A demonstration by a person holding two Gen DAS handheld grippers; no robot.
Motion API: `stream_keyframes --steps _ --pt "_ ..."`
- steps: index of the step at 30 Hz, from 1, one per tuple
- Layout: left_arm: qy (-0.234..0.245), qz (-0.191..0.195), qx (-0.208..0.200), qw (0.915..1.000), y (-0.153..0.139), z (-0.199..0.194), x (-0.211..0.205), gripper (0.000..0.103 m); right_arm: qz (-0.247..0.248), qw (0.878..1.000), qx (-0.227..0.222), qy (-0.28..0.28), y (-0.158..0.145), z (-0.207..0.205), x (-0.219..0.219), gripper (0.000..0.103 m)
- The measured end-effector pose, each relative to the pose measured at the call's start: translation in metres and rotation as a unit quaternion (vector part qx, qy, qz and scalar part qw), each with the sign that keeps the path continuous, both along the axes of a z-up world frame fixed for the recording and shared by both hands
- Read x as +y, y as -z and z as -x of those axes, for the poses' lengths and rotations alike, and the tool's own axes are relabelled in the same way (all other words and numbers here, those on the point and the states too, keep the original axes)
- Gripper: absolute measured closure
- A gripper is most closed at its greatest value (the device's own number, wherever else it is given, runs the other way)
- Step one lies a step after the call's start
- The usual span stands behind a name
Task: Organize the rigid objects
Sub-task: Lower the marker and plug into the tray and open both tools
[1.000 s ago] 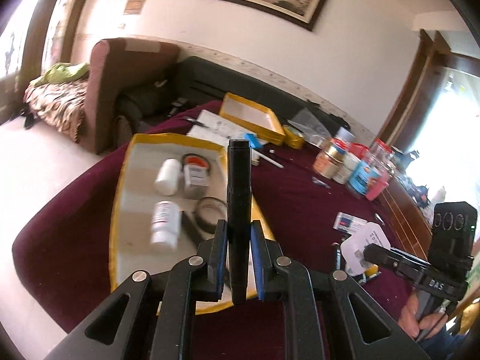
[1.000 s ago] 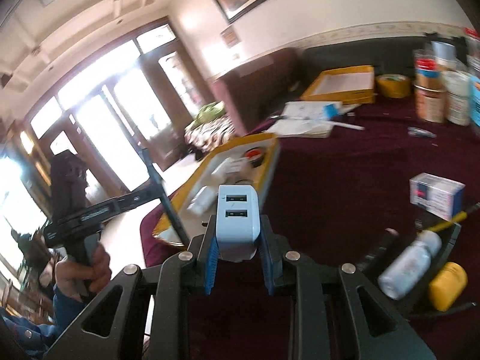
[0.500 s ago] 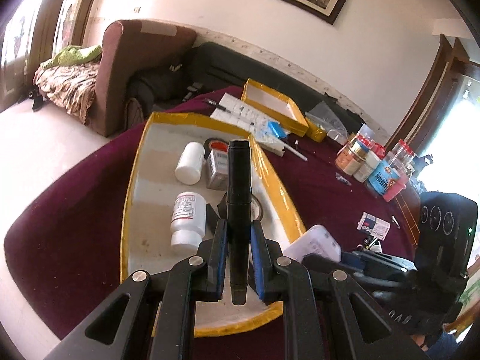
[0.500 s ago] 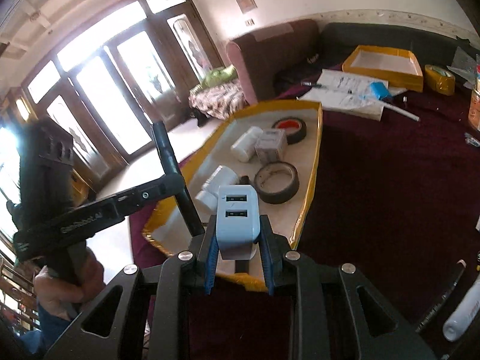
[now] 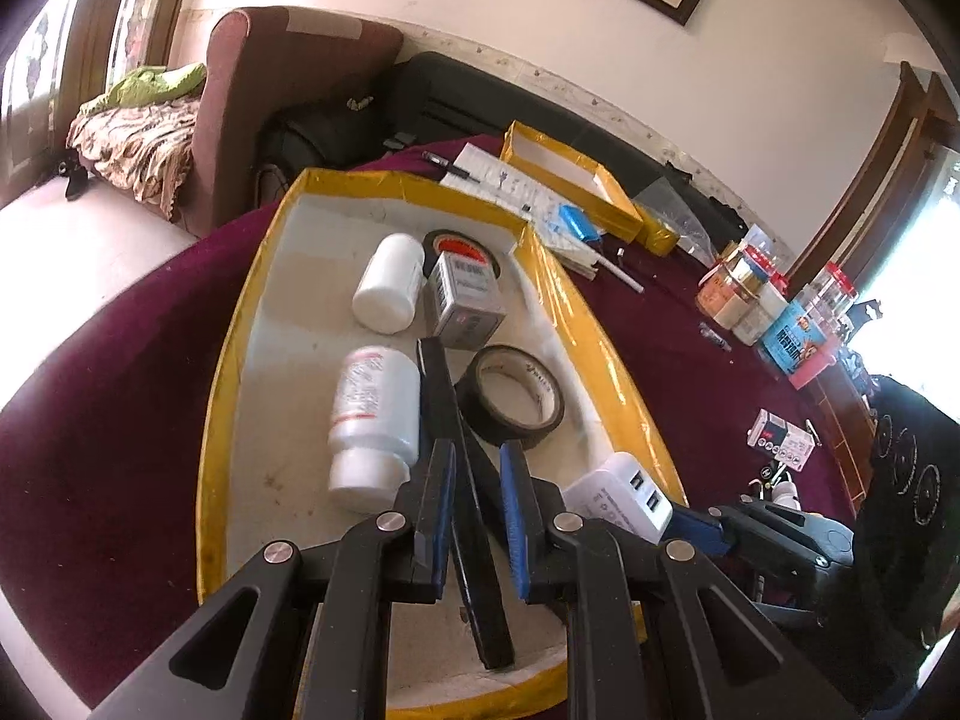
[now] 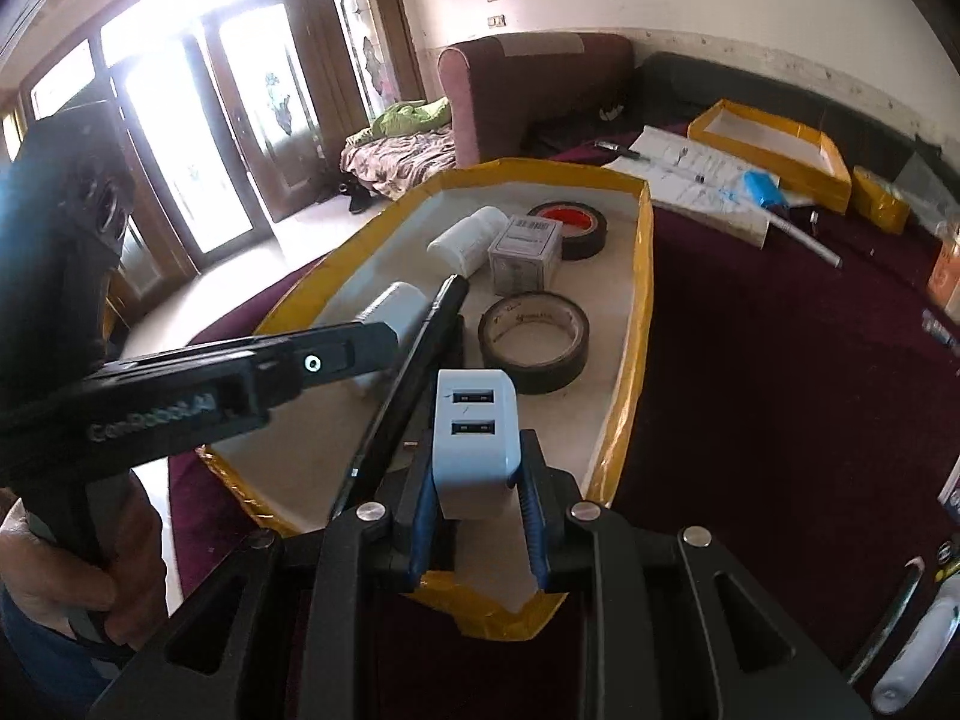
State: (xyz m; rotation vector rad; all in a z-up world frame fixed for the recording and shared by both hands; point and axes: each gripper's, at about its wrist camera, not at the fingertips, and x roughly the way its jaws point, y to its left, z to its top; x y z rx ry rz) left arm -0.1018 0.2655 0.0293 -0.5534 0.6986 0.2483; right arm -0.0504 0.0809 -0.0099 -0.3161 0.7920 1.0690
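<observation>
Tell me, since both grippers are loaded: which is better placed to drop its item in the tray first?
Left, probably. The left gripper holds its black bar over the tray's floor; the right gripper's charger hangs nearer the rim.

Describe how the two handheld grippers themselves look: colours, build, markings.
Both are black plastic. The left gripper and right gripper have blue pads, silver pivot bolts and triangular cut-outs in the arms. The left gripper's side bears pale, blurred lettering. A blue sleeve shows below the hand.

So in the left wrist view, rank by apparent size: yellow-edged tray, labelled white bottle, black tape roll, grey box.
1. Yellow-edged tray, clearly largest.
2. Labelled white bottle.
3. Black tape roll and grey box look alike; the box lies farther off, so unranked.
</observation>
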Motion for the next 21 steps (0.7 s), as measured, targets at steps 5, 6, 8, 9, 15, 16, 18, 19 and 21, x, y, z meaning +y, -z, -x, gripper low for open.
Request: stream_keyframes --steps 5,6,8,9,15,16,18,19,21 --pt "-0.001 0.004 0.002 1.0000 0.004 0.002 0.001 0.088 0.009 0.999 -0.034 -0.007 0.002 0.007 0.001 0.078" --pt "0.001 0.004 0.003 1.0000 0.005 0.002 0.000 0.088 0.006 0.999 -0.037 -0.006 0.002 0.007 0.000 0.078" --pt "0.002 0.004 0.004 1.0000 0.005 0.003 -0.002 0.088 0.003 0.999 -0.042 -0.004 0.001 0.008 -0.001 0.078" --pt "0.002 0.004 0.004 1.0000 0.005 0.003 -0.002 0.088 0.002 0.999 -0.043 -0.004 0.001 0.007 -0.003 0.078" --pt "0.007 0.001 0.006 1.0000 0.001 0.004 -0.010 0.085 -0.038 0.999 -0.031 0.006 -0.015 0.002 -0.018 0.066" --pt "0.007 0.001 0.006 1.0000 0.000 0.004 -0.011 0.080 -0.047 0.998 -0.028 0.010 -0.020 0.001 -0.023 0.065" --pt "0.010 -0.003 0.003 0.9999 -0.005 0.004 -0.017 0.072 -0.065 0.997 -0.017 0.027 -0.031 -0.006 -0.034 0.065" --pt "0.013 -0.006 0.001 0.9999 -0.007 0.005 -0.020 0.069 -0.072 0.997 -0.011 0.034 -0.035 -0.009 -0.040 0.065" --pt "0.025 -0.013 -0.004 0.9996 -0.014 0.005 -0.029 0.067 -0.085 0.995 0.003 0.046 -0.044 -0.016 -0.055 0.065"
